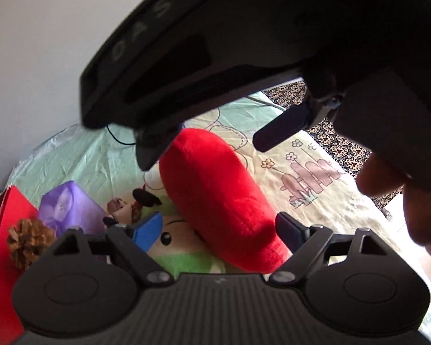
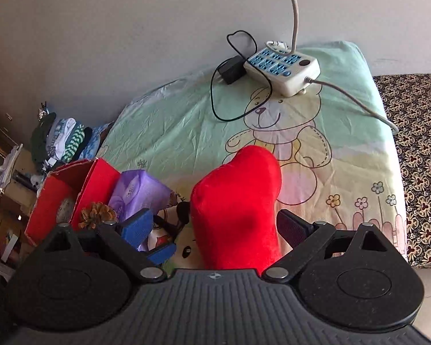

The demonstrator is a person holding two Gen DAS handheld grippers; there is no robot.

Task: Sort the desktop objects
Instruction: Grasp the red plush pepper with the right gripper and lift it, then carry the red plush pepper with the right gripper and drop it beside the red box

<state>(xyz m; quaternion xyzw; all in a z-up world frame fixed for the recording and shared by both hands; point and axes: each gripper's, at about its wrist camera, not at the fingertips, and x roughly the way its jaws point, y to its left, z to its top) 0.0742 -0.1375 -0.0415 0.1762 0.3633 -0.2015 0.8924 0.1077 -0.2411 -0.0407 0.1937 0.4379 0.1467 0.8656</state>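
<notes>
A red plush toy [image 1: 215, 198] lies on the bear-print sheet [image 1: 273, 143]; it also shows in the right wrist view [image 2: 238, 210]. My left gripper [image 1: 218, 230] is open, with the toy's near end between its fingers. My right gripper [image 2: 215, 227] is open too, straddling the same toy; it appears from above in the left wrist view [image 1: 204, 143]. Left of the toy are a purple tissue pack [image 2: 138, 192], a pine cone [image 2: 96, 215] and an open red box [image 2: 71, 195]. A small printed plush with a face [image 1: 169, 235] lies under the red toy.
A white and blue power strip [image 2: 284, 69] with a black adapter [image 2: 231, 72] and cables sits at the sheet's far edge by the wall. Folded socks and clutter [image 2: 63, 141] lie beyond the left edge. A patterned cloth [image 2: 416, 158] is at right.
</notes>
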